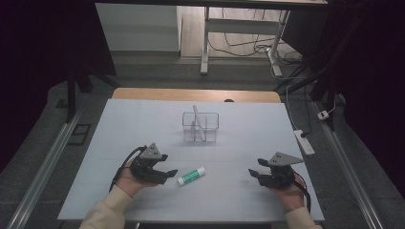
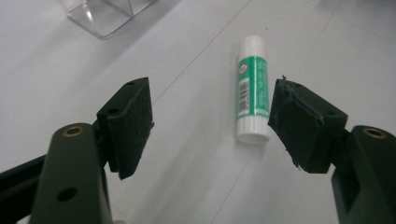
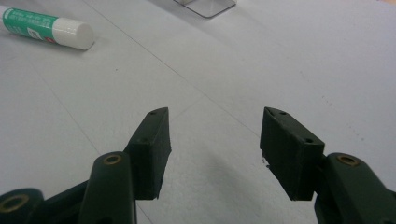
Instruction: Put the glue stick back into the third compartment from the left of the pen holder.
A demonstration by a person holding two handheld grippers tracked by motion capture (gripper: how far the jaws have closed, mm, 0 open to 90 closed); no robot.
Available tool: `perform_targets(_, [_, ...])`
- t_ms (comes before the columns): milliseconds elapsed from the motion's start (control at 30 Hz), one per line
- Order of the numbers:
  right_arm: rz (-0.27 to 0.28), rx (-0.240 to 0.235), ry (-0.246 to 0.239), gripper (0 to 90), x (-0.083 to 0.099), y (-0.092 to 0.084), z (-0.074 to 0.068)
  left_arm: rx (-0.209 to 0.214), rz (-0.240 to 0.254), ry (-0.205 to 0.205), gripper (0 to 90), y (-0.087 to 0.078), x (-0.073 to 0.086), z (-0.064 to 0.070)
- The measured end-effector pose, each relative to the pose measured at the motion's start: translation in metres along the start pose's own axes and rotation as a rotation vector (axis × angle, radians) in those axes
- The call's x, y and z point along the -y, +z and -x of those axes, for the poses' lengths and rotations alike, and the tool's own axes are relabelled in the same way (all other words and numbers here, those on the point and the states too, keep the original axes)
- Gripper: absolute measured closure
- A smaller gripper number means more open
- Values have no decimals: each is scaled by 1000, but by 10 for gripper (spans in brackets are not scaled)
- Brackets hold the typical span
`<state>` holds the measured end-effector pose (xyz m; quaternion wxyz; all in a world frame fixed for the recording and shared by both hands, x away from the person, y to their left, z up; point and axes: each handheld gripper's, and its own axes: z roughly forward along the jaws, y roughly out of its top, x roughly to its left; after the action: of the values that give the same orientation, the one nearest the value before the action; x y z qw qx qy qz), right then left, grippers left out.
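Glue stick (image 1: 191, 176) lies flat on the worktop (image 1: 143, 119), near side, just right of your left tongs (image 1: 165, 172), which gape empty. Right tongs (image 1: 253, 174) also wide open, well apart. Center the stick between the pads (image 2: 133, 121), close across its barrel. Clear box (image 1: 200, 127) beyond holds one upright pale stick-like item.

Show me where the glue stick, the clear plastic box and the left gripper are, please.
glue stick (image 2: 252, 88): left gripper view, on its green label.
clear plastic box (image 1: 212, 120): high view, on its right wall.
left gripper (image 1: 167, 164): high view, midway between its fingertips.
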<state>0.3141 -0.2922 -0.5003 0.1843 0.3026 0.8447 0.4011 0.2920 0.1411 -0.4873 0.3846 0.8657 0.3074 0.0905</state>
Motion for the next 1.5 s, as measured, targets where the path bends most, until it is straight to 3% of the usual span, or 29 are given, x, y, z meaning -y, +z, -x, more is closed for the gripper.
perform_targets(267, [1,10,14,413,4,0,3,31,-19,22,304,9,-20,4])
perform_targets(667, [-2,15,7,410,4,0,4,68,-49,43,307,28,-35,9])
perform_targets(1067, [-7,14,8,410,4,0,4,84,-89,80,310,50,-56,19])
perform_targets(1500, [-16,19,3,409,4,1,4,88,-195,119,316,79,-65,27])
